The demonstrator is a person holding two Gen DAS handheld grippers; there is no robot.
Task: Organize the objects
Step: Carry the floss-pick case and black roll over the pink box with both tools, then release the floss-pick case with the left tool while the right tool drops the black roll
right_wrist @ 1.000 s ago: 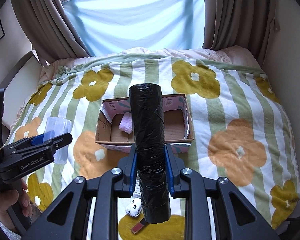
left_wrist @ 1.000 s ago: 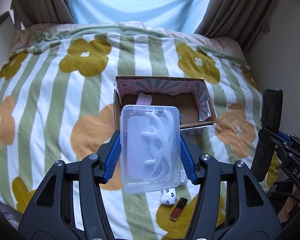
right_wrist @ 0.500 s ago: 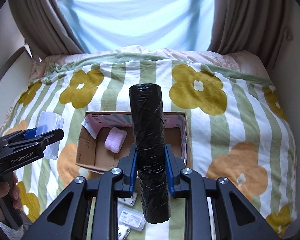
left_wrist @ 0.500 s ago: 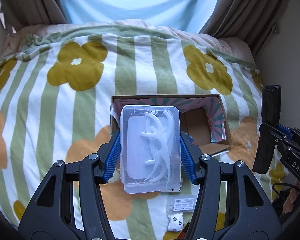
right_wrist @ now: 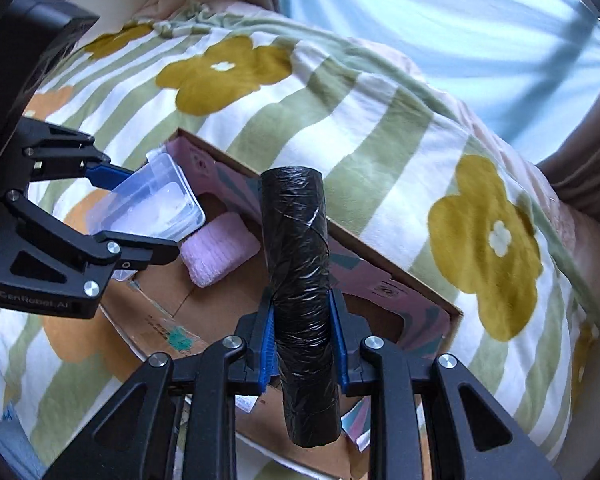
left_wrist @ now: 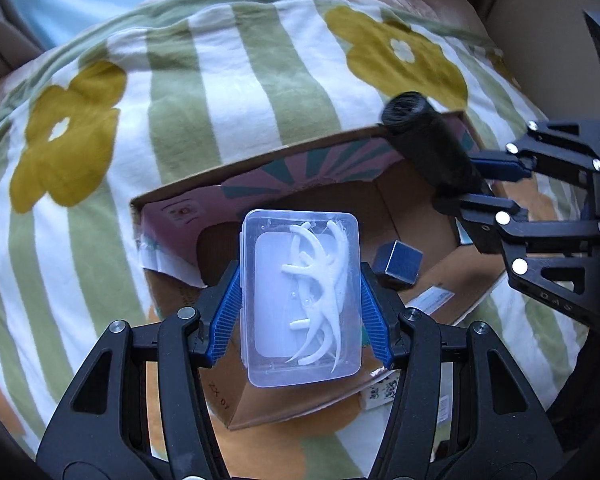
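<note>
My left gripper [left_wrist: 300, 312] is shut on a clear plastic case [left_wrist: 300, 304] of white picks, held above the open cardboard box [left_wrist: 260, 184]. The right gripper [right_wrist: 302, 338] is shut on a black roll of bags [right_wrist: 300, 280], also above the box [right_wrist: 380, 264]. In the left wrist view the roll [left_wrist: 428, 144] and right gripper [left_wrist: 476, 192] hang over the box's right side. The right wrist view shows the case [right_wrist: 152, 204] and left gripper [right_wrist: 136, 208] over the box's left side. A pink towel [right_wrist: 220, 248] and a small blue cube [left_wrist: 398, 266] lie inside.
The box sits on a bed with a green-striped, flower-print blanket [left_wrist: 240, 92]. Small paper packets [left_wrist: 384, 392] lie on the blanket by the box's near edge. Curtains [right_wrist: 588, 168] and a bright window [right_wrist: 440, 20] stand behind the bed.
Both grippers moved forward and down toward the box, so it now fills much more of both views. The right gripper swung in over the box's right side. Both holds are unchanged.
</note>
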